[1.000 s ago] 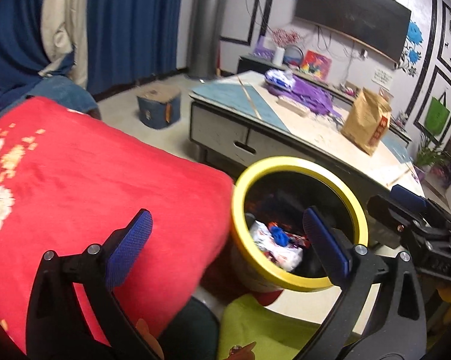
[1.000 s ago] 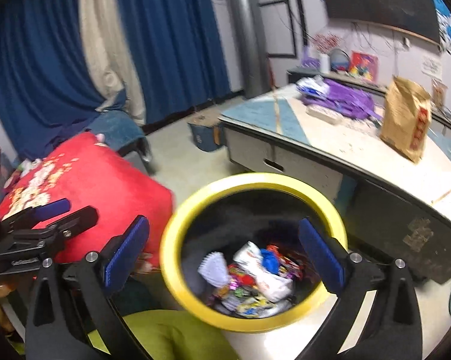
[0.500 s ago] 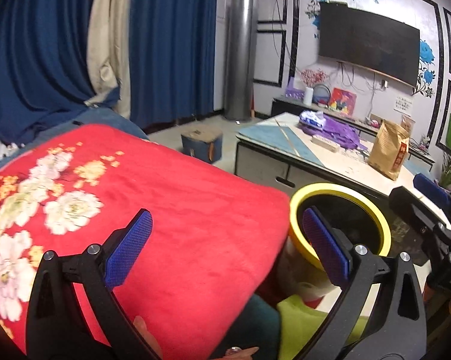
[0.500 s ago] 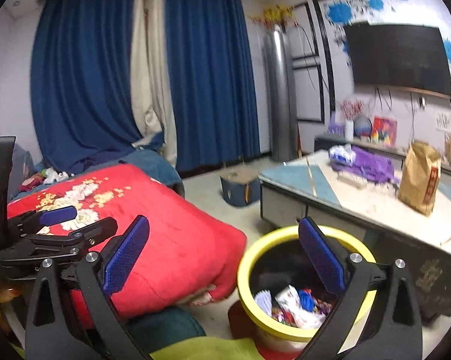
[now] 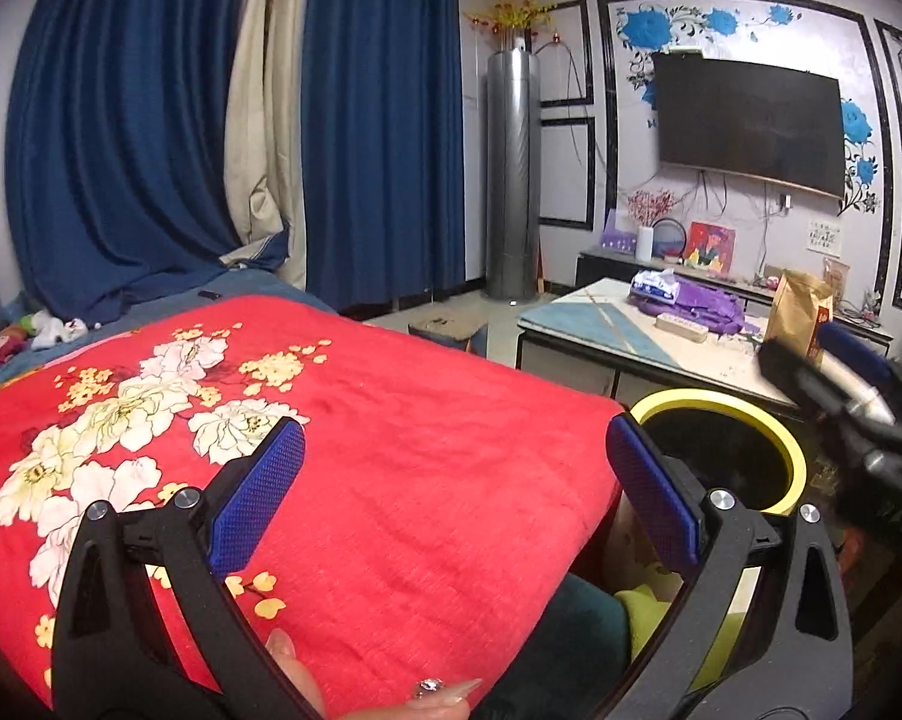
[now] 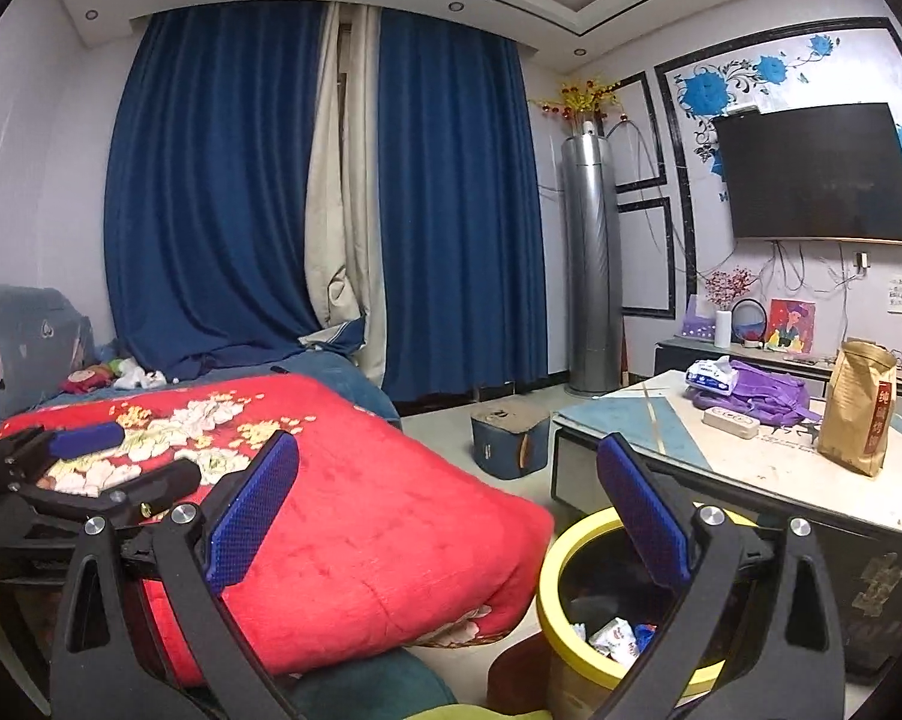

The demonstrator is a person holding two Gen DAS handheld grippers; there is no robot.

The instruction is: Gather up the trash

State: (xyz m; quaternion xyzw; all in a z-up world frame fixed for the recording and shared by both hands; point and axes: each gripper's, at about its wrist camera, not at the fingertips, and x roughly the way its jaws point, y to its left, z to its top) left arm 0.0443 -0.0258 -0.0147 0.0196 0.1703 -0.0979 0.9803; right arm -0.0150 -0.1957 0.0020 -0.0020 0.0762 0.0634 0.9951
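A yellow-rimmed trash bin (image 6: 556,570) stands on the floor between a red flowered blanket (image 6: 355,516) and a low table (image 6: 769,468); crumpled wrappers (image 6: 616,636) lie inside it. In the left wrist view the bin (image 5: 793,468) shows at the right, past the blanket (image 5: 391,450). My left gripper (image 5: 454,492) is open over the blanket, nothing between its blue pads. My right gripper (image 6: 445,507) is open above the blanket's edge and the bin, also holding nothing. Each gripper shows at the edge of the other's view.
The low table carries a brown paper bag (image 6: 859,414), a purple cloth (image 6: 757,396) and a tissue pack (image 6: 712,375). A small blue box (image 6: 508,441) sits on the floor. Blue curtains (image 6: 241,210) and a grey column unit (image 6: 592,264) stand behind. Toys (image 6: 112,375) lie at the far left.
Both grippers have risen and tilted up from the bin, so the room and blanket fill the views; the bin has dropped to the lower right. Both stay open.
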